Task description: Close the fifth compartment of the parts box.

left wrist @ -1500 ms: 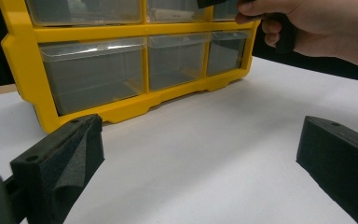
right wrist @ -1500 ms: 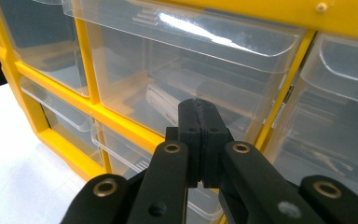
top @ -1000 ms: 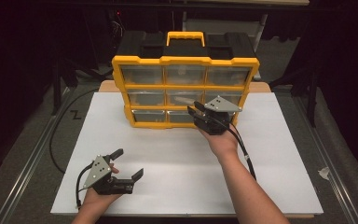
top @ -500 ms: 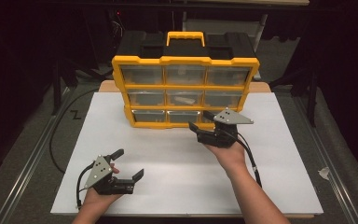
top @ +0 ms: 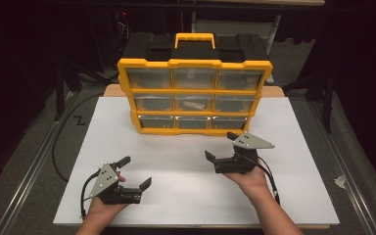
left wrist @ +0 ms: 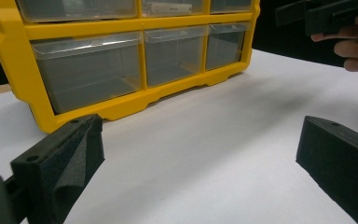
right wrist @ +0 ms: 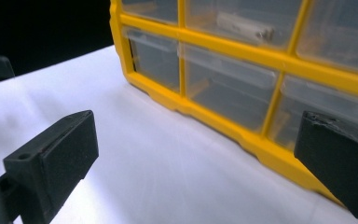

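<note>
The right gripper (top: 220, 145), its jaws just spread wide with nothing between them, hovers low over the white board (top: 293, 176) — a second earlier it sat up against the bottom row of the yellow drawer cabinet (top: 195, 95), jaws narrow at the middle-right drawers. It has since drawn back toward the person and sunk nearer the board, now standing clear of the cabinet's front edge. In the right gripper view, both black jaws frame bare board, with the cabinet's lower drawers (right wrist: 223, 86) close ahead and one jaw overlapping the yellow base at the right.

The left gripper (top: 137, 172), released and empty as well, rests in the left hand (top: 103, 208) at the near left of the board — unchanged from the earlier frames. Its own view looks across the board at the cabinet's bottom corner, the right hand (left wrist: 352, 46) showing at upper right.

The cabinet stands upright at the far middle of the board, all drawers closed, a small pale object lying in the centre drawer (top: 193, 103).
</note>
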`<state>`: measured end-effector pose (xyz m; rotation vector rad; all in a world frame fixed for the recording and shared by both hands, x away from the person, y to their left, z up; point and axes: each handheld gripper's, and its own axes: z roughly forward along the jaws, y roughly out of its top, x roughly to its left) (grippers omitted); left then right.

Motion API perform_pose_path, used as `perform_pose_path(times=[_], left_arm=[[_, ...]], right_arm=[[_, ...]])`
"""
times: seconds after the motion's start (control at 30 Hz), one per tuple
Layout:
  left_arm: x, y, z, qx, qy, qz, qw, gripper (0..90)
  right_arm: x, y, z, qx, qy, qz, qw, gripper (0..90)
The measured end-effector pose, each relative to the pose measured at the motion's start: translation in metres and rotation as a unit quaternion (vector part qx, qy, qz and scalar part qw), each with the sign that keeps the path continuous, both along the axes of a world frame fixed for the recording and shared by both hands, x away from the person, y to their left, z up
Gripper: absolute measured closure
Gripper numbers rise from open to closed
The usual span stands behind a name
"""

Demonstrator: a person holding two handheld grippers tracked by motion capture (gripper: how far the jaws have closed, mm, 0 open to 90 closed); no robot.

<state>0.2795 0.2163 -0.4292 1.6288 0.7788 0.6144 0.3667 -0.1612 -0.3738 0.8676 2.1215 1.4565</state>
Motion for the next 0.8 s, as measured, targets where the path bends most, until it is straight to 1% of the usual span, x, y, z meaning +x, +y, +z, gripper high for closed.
perform_pose_path(times=[0.13, 0.4, 0.57, 0.7, 0.8], left_arm=[[0.000, 0.000, 0.000, 0.000, 0.000, 0.001, 1.0000, 1.3], [0.001, 0.000, 0.000, 0.003, 0.002, 0.001, 1.0000, 1.3], [0.001, -0.001, -0.001, 0.004, 0.001, 0.002, 1.0000, 1.3], [-0.001, 0.000, 0.001, 0.003, -0.001, 0.004, 1.0000, 1.4], [-0.001, 0.000, 0.001, 0.004, 0.000, 0.004, 1.0000, 1.4]], right_arm=[[-0.009, -0.013, -0.011, -0.007, -0.002, -0.009, 0.9999, 1.2], [-0.030, -0.046, -0.031, -0.019, 0.007, -0.021, 0.9996, 1.2], [-0.044, -0.067, -0.039, -0.017, 0.010, -0.036, 0.9991, 1.2], [-0.053, -0.082, -0.043, -0.011, 0.006, -0.054, 0.9985, 1.2], [-0.058, -0.093, -0.044, -0.011, 0.002, -0.064, 0.9979, 1.2]])
